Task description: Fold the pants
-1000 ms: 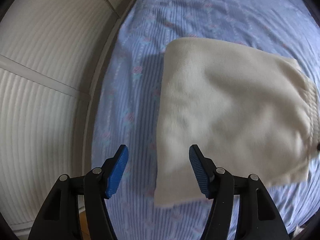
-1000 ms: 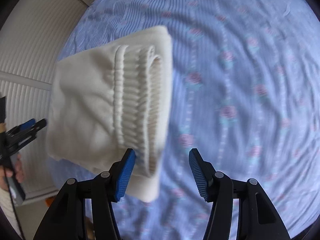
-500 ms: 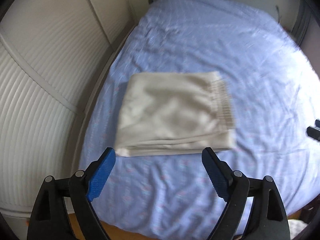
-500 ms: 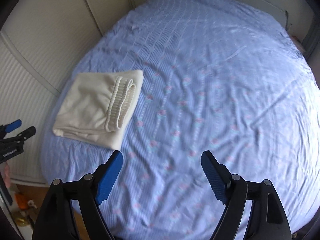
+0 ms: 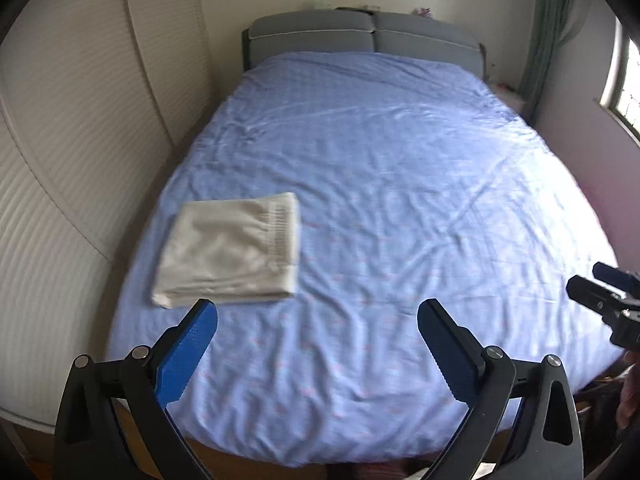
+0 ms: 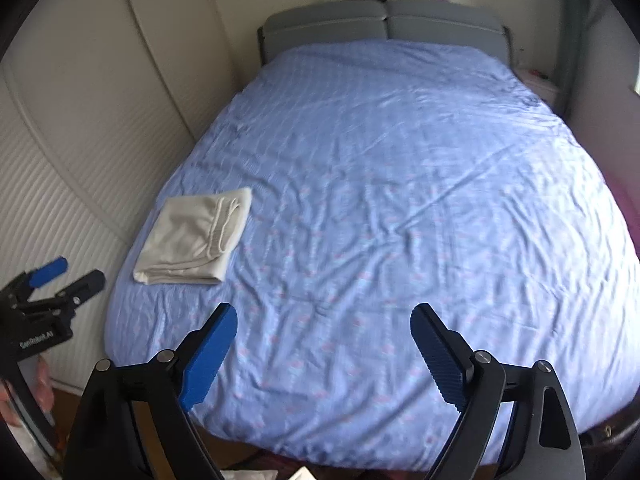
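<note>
The cream pants [image 5: 230, 250] lie folded into a flat rectangle on the blue bedsheet [image 5: 380, 200], near the bed's left edge, elastic waistband on the right side. They also show in the right wrist view [image 6: 196, 236]. My left gripper [image 5: 316, 346] is open and empty, held back above the bed's foot, well clear of the pants. My right gripper [image 6: 324, 350] is open and empty, also back over the foot of the bed. Each gripper shows in the other's view: the right one [image 5: 608, 296], the left one [image 6: 52, 280].
A white ribbed wardrobe door [image 5: 60, 160] runs close along the bed's left side. A grey padded headboard [image 5: 368, 34] stands at the far end. A window [image 5: 628, 76] and a green curtain [image 5: 548, 20] are at the right. Wooden floor shows below the bed's foot.
Both grippers have pulled far back and up from the folded pants and opened wider. The pants stay folded on the bed and now look small at the left.
</note>
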Available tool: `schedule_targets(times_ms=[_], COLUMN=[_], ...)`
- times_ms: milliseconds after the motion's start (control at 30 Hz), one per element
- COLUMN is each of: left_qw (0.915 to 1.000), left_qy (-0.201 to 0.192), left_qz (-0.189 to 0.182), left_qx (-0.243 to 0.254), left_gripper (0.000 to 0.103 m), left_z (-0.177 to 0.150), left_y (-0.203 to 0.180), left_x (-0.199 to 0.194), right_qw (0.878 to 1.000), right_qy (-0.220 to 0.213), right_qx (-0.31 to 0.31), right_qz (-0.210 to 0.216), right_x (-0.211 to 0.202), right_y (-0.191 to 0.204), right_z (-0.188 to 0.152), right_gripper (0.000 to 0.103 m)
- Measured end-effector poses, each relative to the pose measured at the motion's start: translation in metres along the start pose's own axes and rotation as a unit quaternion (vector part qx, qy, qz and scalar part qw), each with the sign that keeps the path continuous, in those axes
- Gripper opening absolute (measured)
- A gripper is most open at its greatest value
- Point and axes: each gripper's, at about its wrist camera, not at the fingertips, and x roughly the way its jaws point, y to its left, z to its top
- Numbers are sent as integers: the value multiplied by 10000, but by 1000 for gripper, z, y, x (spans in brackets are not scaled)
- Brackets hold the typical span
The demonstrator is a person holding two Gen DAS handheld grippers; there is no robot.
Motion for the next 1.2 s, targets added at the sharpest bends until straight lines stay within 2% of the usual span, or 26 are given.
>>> schedule_targets(times_ms=[67, 333, 500, 767, 1200], left_qw=[9999, 9960, 9949, 9930, 9911], left_qy=[-128, -678, -803, -978, -1159], left_qz=[-95, -36, -152, -147, -216], left_qx=[45, 588, 585, 644, 622], left_gripper=[102, 103, 103, 103, 103], left_z=[-8, -39, -54, -67, -74], left_y=[-25, -123, -164, -203, -225], left_x=[-17, -80, -107, -133, -162], right_qw=[10000, 9992, 9985, 9972, 9940], right_qy=[-83, -350, -511, -716, -1067], right_qx=[33, -18, -38, -124, -162], right_qz=[-28, -166, -171, -164, -177], right_x=[-19, -91, -123, -158, -194], right_y=[-16, -79, -109, -140, -157], right_z=[-11, -48, -64, -81, -89], right_gripper=[90, 90, 90, 90, 90])
